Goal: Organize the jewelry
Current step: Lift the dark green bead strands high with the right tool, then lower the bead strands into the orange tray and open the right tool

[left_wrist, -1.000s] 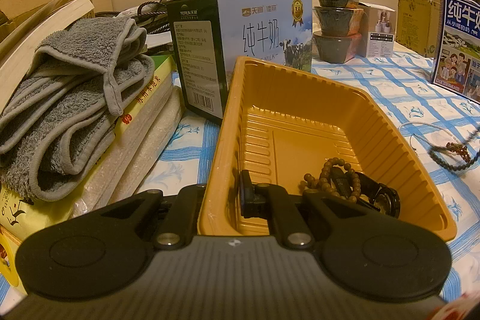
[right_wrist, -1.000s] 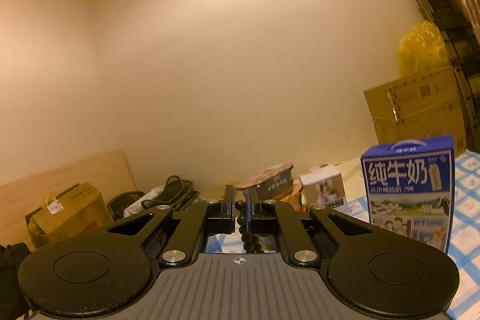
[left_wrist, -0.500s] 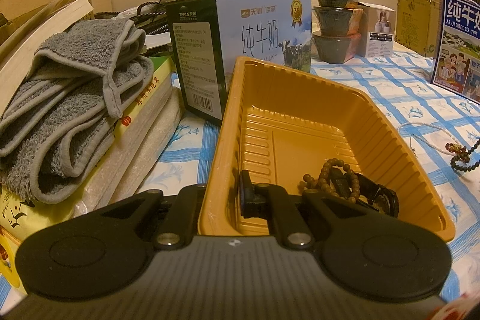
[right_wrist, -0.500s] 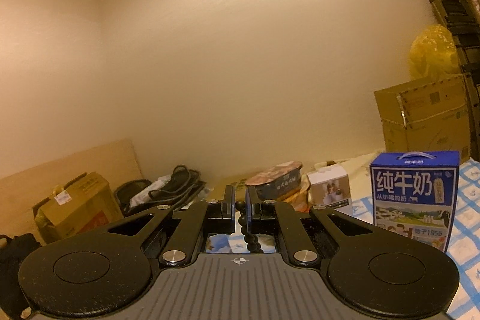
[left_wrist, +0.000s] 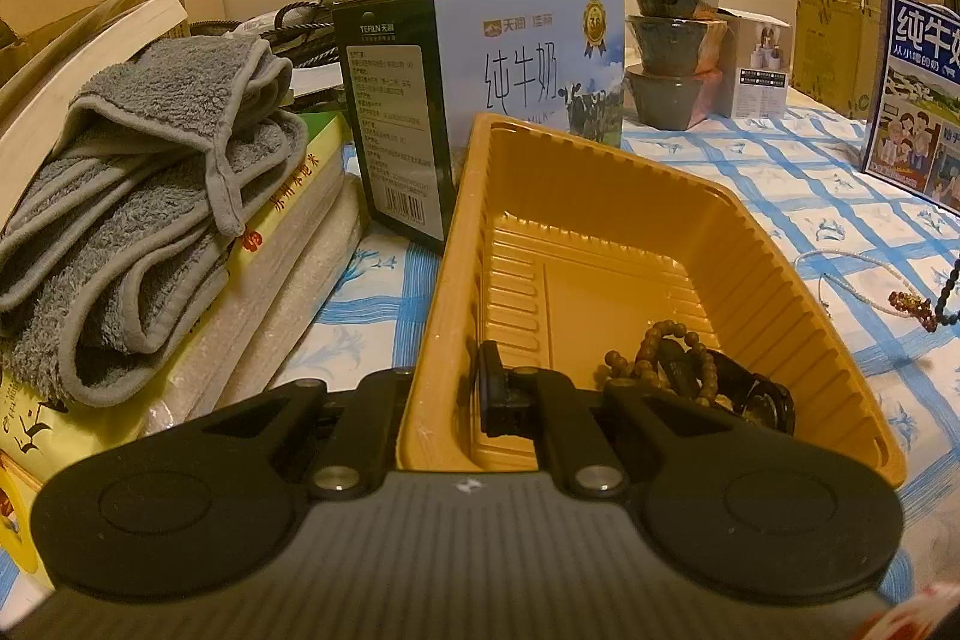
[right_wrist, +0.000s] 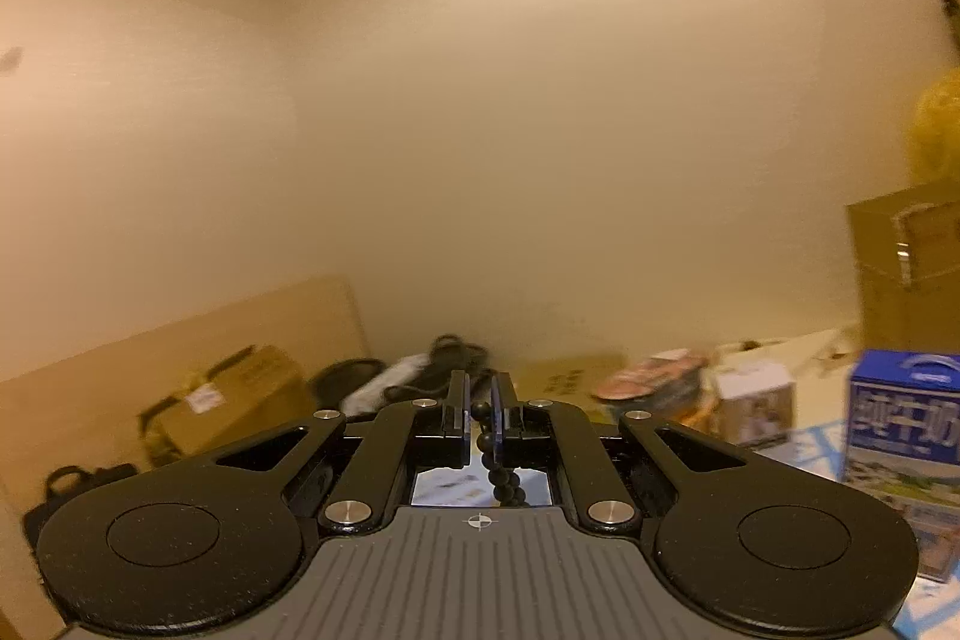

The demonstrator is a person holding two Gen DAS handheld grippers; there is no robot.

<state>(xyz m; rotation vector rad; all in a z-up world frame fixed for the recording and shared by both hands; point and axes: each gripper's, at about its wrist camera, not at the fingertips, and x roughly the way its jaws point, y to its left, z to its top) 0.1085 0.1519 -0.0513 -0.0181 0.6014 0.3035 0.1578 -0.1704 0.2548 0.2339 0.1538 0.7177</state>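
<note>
two tongs are in play. the left tongs (left_wrist: pixel 459 394) are pinched on the near left wall of the orange tray (left_wrist: pixel 774 244), one finger outside the rim and one inside, pads nearly together with only the thin plastic between them. the right tongs (right_wrist: pixel 478 415) are pressed almost shut on a strand of black beads (right_wrist: pixel 501 466), which hangs down from between the pads; the tongs point about level, toward the wall rather than the worktop, and that view is blurred.

inside the tray, at its near right corner, lie a brown bead bracelet (left_wrist: pixel 654 346) and a dark wristwatch (left_wrist: pixel 759 397), touching each other. on the worktop to the right of the tray a thin pale bead strand (left_wrist: pixel 840 268) curls beside some small red beads (left_wrist: pixel 909 304), and a few dark beads hang in at the frame's edge — whether they touch the cloth i cannot tell.

the worktop wears a blue-and-white checked cloth (left_wrist: pixel 750 172). left of the tray a folded grey towel (left_wrist: pixel 150 196) sits on a stack of books and packets; just behind the tray stands a milk carton box (left_wrist: pixel 498 100), then three stacked dark bowls (left_wrist: pixel 669 46), a small white box, a cardboard box and a second, blue milk box (left_wrist: pixel 918 94) at the right. behind everything is a plain cream wall.
</note>
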